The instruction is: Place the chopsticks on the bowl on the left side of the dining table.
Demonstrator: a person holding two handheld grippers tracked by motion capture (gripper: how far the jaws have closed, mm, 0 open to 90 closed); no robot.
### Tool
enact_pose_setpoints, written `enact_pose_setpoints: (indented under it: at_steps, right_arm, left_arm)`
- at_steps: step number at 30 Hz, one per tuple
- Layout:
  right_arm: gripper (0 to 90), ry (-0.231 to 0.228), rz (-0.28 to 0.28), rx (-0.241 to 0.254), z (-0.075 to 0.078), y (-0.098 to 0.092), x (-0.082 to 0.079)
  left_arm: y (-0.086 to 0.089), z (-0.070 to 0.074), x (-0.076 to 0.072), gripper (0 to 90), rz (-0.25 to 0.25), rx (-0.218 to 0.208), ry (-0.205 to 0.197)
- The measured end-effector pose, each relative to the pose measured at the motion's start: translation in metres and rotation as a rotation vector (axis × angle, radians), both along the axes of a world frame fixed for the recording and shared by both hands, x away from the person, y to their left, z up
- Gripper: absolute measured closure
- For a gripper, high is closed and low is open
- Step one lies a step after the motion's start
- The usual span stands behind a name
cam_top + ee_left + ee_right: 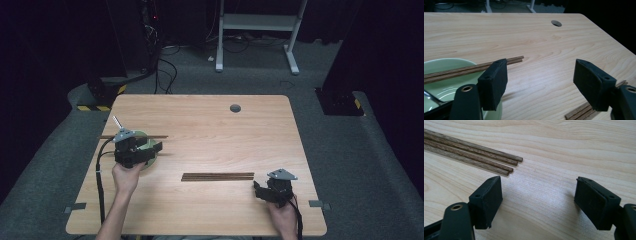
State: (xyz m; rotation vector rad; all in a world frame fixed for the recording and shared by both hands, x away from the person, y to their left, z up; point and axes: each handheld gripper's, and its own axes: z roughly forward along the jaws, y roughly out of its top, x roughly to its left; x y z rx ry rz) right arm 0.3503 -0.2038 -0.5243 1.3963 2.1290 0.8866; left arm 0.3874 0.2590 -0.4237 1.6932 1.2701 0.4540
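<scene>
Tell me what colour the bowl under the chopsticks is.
Pale green; the bowl shows best in the left gripper view, with chopsticks lying across its rim.

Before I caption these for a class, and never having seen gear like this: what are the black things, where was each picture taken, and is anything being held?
A person sits at a wooden table holding a hand-worked clamp in each hand. The high view looks down from above: the left tool is over a green bowl, the right tool sits near the front edge. The other two pictures come from small cameras riding on each tool, looking along its two black jaws. A pair of chopsticks lies across the bowl's rim, and something metal, perhaps a spoon, rests in it. More loose chopsticks lie on the table. Both tools stand open, holding nothing.
</scene>
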Motion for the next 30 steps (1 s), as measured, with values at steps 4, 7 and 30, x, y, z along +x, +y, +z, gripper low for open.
enact_pose_setpoints:
  at_steps: [4,7,30]
  right_arm:
    - [22.1,0.000,0.000,0.000,0.000,0.000,0.000]
    - [22.1,0.000,0.000,0.000,0.000,0.000,0.000]
    - [22.1,0.000,0.000,0.000,0.000,0.000,0.000]
  left_arm:
    - [-0.008,-0.002,0.001,27.7,-0.019,0.003,0.003]
    - [-0.013,-0.003,0.001,27.7,-0.029,0.018,0.003]
    - [-0.049,-0.016,-0.005,27.4,-0.096,0.158,0.006]
